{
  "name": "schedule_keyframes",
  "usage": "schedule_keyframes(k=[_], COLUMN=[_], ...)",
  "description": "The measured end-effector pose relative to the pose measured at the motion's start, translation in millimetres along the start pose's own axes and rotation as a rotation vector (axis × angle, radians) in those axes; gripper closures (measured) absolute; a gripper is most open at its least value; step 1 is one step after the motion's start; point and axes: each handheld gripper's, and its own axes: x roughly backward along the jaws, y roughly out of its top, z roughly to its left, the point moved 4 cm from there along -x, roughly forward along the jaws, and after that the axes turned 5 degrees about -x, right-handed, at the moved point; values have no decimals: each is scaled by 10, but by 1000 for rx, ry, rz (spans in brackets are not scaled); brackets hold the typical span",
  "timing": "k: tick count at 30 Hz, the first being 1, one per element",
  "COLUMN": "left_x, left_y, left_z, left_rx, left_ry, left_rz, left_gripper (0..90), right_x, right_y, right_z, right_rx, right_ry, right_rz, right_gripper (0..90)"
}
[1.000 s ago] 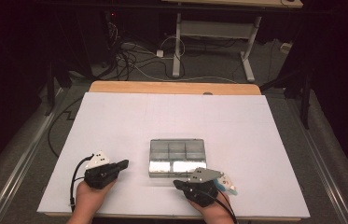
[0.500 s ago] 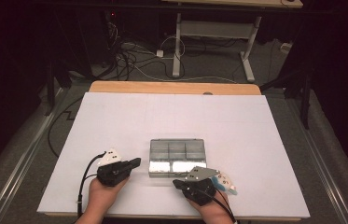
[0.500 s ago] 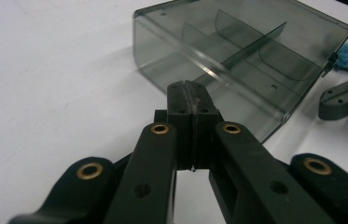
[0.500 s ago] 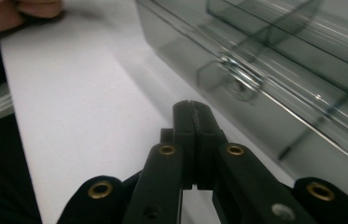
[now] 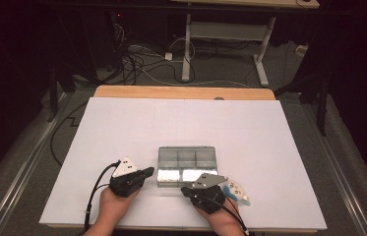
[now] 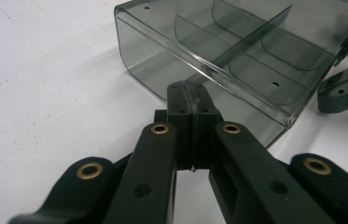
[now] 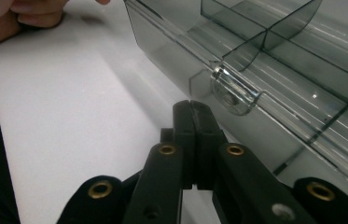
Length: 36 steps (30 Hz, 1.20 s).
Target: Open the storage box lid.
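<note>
A clear grey plastic box (image 5: 187,164) sits on the big white table (image 5: 122,128), near the edge where the person is. The box is the shape of a flat rectangle, and thin walls inside cut it into small rooms. From the high view three rooms show in the far row; the near row shines too bright to count.

There are two grippers, one in each hand. The left gripper (image 5: 147,172) is just beside the box's left near corner. The right gripper (image 5: 191,188) is just in front of the box's near side. Each one is black with a grey three-cornered plate on top and a black cable trailing back.

The left gripper view (image 6: 191,93) shows what the high view cannot: its two black jaws are pressed flat together with nothing between them, and the tip is right up at the box's near wall. I cannot tell if it touches. Small gold rivets shine on the jaw arms. The other gripper (image 6: 344,86) peeks in past the box.

The right gripper view (image 7: 191,112) shows its jaws squeezed together too, holding nothing, just beside a small round clear latch (image 7: 232,91) on the box's wall.

Something soft and light blue (image 5: 235,189) lies on the table, right of the box, by the right hand (image 5: 223,216).
</note>
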Motion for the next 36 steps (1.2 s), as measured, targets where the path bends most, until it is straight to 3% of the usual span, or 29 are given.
schedule_keyframes(k=[18, 36], left_x=[1, 1], left_y=[-2, -3], left_z=[5, 7], left_rx=[4, 6], left_ry=[-27, -33], left_rz=[-1, 1], left_gripper=[873, 873], right_x=[87, 123], right_y=[-37, -42], right_z=[-66, -66], right_rx=[-63, -61], right_ry=[-30, -17], right_rz=[-42, -80], right_gripper=[900, 900])
